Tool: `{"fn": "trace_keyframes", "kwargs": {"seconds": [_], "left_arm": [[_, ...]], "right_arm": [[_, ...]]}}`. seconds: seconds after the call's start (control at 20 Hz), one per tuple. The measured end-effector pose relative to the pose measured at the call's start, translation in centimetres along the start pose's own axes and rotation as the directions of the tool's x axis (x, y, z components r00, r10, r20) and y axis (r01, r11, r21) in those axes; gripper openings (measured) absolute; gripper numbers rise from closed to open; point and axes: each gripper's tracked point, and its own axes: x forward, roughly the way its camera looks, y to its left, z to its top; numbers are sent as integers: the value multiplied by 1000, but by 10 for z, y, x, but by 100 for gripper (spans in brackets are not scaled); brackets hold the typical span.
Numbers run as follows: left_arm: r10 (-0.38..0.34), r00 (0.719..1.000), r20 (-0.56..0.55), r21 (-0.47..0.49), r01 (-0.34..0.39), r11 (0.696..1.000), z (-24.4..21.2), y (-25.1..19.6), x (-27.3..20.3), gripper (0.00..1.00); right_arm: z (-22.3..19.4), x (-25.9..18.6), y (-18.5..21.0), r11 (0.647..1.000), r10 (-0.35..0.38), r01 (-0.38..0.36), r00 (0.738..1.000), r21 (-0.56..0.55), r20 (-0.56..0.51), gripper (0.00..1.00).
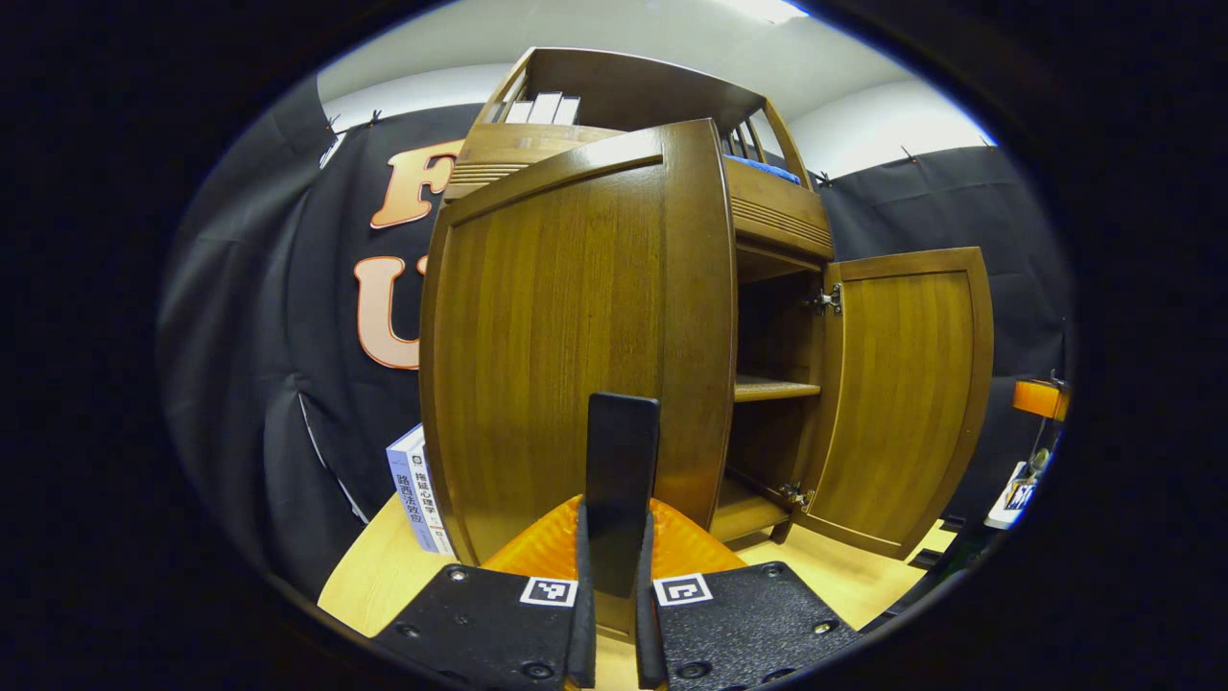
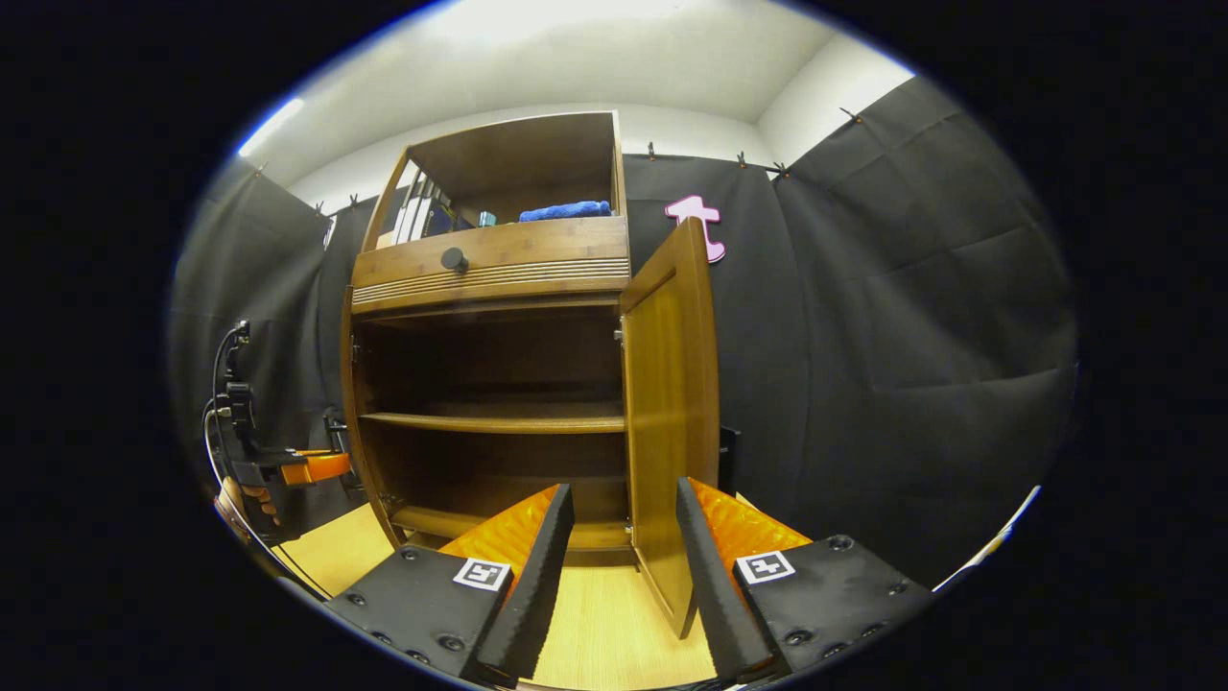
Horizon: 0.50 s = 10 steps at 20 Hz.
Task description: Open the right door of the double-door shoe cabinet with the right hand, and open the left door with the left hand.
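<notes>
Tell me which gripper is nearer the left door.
Left. The left gripper is shut right at the left door, close against its edge. The right gripper is open at the right door, straddling its edge.

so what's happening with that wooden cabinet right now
A person with a tool in each hand is opening the double doors of a wooden shoe cabinet standing on a light wood surface. The right door is swung wide open, and the right tool sits open with that door's edge between its fingers, not pressing on it. The left tool is shut, fingers together, right in front of the left door, which has swung out towards its camera. Inside, the shelf looks bare.
</notes>
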Motion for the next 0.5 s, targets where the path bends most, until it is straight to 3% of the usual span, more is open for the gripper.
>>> {"fn": "trace_keyframes", "kwargs": {"seconds": [0.5], "left_arm": [[45,999,-5,5,-45,999,1,36,-33,14]], "right_arm": [[-5,-2,21,1000,29,-29,1000,1,-11,72]]}}
